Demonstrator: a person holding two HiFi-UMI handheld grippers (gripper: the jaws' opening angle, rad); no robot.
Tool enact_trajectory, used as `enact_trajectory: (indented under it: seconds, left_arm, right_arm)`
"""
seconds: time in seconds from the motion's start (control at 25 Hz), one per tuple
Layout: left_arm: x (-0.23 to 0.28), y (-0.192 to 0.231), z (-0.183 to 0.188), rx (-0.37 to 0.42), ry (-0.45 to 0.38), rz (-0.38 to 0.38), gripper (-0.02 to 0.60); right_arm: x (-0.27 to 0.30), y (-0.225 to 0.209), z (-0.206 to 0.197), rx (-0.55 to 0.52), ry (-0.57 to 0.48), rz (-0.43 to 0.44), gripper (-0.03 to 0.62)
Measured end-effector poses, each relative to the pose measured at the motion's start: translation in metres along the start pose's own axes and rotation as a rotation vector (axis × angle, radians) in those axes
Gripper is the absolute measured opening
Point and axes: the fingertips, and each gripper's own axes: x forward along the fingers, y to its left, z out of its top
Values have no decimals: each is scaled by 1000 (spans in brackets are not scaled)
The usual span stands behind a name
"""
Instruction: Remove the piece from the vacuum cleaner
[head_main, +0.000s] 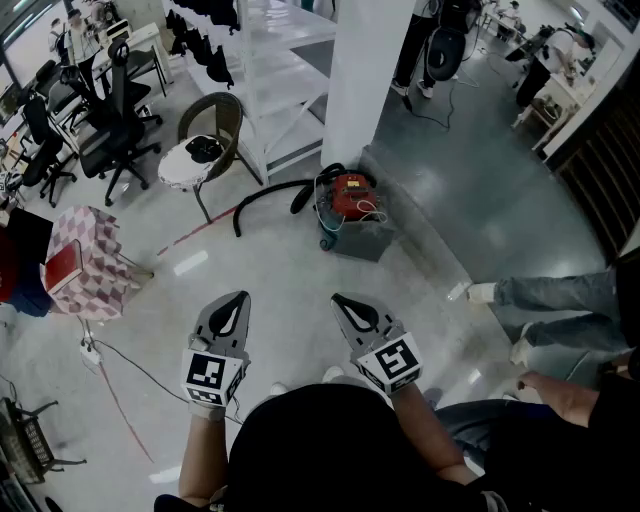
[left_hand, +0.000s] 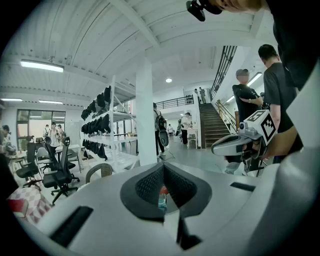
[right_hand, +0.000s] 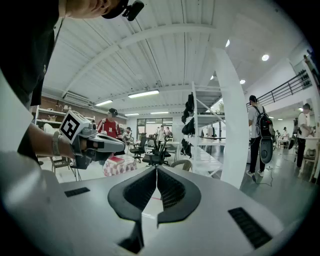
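Observation:
The vacuum cleaner stands on the floor by the foot of a white pillar. It has a red top on a grey-blue body, and a black hose curves away to its left. Both grippers hover well short of it, side by side and pointing toward it. My left gripper is shut with nothing in it, and so is my right gripper. In the left gripper view a sliver of the vacuum cleaner shows below the closed tips. The right gripper view shows closed tips too.
A white pillar rises behind the vacuum. A wicker chair and a white shelf rack stand to the left. A checkered box and a floor cable lie nearer left. A person's legs stretch in from the right.

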Motion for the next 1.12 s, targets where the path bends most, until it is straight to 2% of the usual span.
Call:
enact_trajectory:
  seconds: [0.36,0.56,0.72,0.84,1.12]
  left_arm:
    - [55,-36,13,14,11,-21,18]
    - [90,-66,8,0,57,-41,18]
    - [121,-85,10,16,76,-68,18]
    - [141,-89,7,35,90,-89,18]
    - [203,-69,-4,30,104,-136,18]
  right_arm:
    - [-22,-56,-10,49,-24,-20,32]
    - [-44,-92,-19,132,-80,-11,32]
    - [-57,-126,-38,146,-75,-36,32]
    - [-56,-144,-45,180,-72,-54,32]
    - [-22,-189,-58,178,-39,-92,32]
